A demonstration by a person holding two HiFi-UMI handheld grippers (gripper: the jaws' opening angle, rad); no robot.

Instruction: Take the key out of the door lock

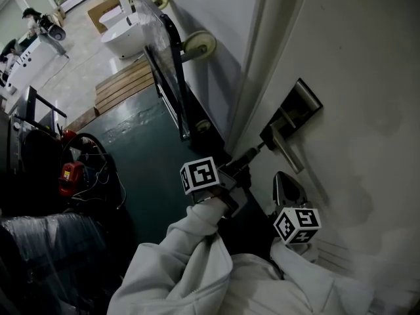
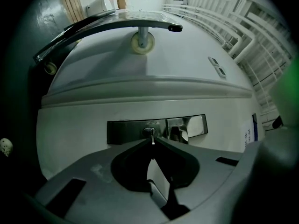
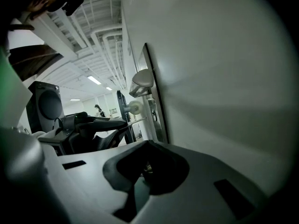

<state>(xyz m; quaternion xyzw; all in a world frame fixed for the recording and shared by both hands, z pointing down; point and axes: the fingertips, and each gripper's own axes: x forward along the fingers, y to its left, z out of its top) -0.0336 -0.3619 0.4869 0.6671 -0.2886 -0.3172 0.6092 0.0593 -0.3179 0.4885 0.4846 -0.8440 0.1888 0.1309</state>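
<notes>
A dark metal lock plate [image 1: 300, 105] with a lever handle [image 1: 287, 151] sits on the pale door. In the left gripper view a thin key [image 2: 151, 136] sticks out of the keyhole in the lock plate [image 2: 126, 131], beside the handle [image 2: 183, 131]. My left gripper [image 2: 153, 143] is shut on the key's near end. The head view shows the left gripper [image 1: 252, 153] reaching to the plate below the handle. My right gripper [image 1: 289, 189] hangs lower along the door, apart from the lock, its jaws together and empty [image 3: 148, 143]. From there the key [image 3: 133, 121] runs to the plate [image 3: 156, 107].
A trolley with pale caster wheels [image 1: 200, 44] stands tipped against the wall left of the door. Wooden slats [image 1: 121, 84] and a white basin [image 1: 125, 37] lie beyond it on the dark green floor [image 1: 141, 149]. A red tool and cables [image 1: 71, 176] sit at the left.
</notes>
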